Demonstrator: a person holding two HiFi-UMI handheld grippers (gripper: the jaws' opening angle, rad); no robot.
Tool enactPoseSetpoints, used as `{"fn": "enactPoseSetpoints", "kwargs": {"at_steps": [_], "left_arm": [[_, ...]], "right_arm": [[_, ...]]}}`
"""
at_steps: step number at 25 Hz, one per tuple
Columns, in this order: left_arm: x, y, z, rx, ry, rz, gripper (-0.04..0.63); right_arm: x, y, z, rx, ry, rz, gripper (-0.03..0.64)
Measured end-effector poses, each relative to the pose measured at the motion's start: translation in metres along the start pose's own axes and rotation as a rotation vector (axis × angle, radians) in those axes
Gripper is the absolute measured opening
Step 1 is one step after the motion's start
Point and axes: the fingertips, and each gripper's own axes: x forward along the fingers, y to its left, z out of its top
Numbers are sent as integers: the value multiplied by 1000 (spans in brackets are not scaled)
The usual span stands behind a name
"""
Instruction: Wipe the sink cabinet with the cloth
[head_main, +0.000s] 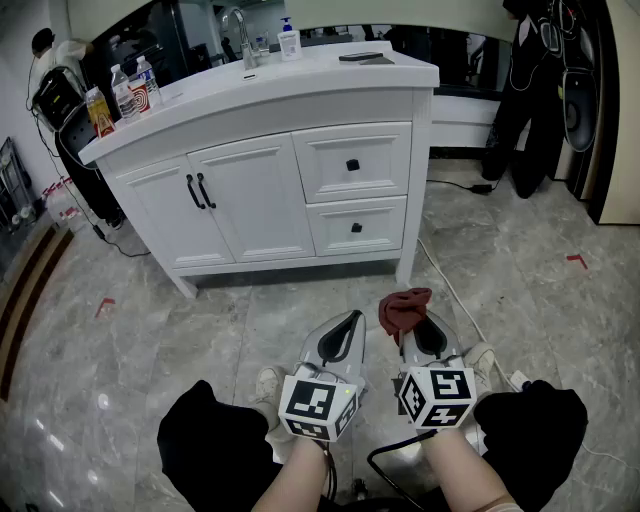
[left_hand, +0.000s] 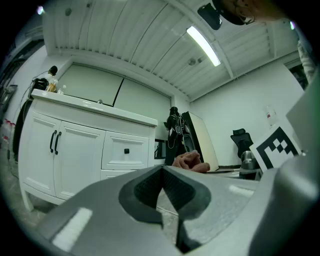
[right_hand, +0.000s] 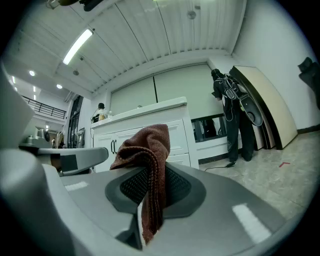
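Both forearms (head_main: 300, 478) are reaching forward, low over the marble floor (head_main: 190, 335), side by side, pointing the tongs at the white sink cabinet (head_main: 262, 195), well apart from it; the left tongs (head_main: 350, 320) are pressing together on nothing, while the right tongs (head_main: 420, 328) are pinching the dark red cloth (head_main: 403, 307), which is bunching above their tips. The head view's lower edge is cutting off the arms; the cloth is hiding the right tips.

Left gripper (left_hand: 162, 169) with jaws closed tip to tip, empty; beyond, white sink cabinet (left_hand: 75, 145) at left, crumpled reddish cloth (left_hand: 190, 161) past the tips, marker cube (left_hand: 276, 146) at right.
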Motion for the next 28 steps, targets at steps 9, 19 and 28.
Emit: {"fn": "enactPoseSetpoints", "kwargs": {"at_steps": [9,19,28], "left_arm": [[2,2,-4,-3,7,5,0],[15,18,-17,-41,17,42,0],[68,80,-36,-55,35,96,0]], "right_arm": [[1,-3,-1,-6,3,-7,91],[19,-13,-18,66,39,-45,92],[106,-32,-33,130,78,-68,92]]}}
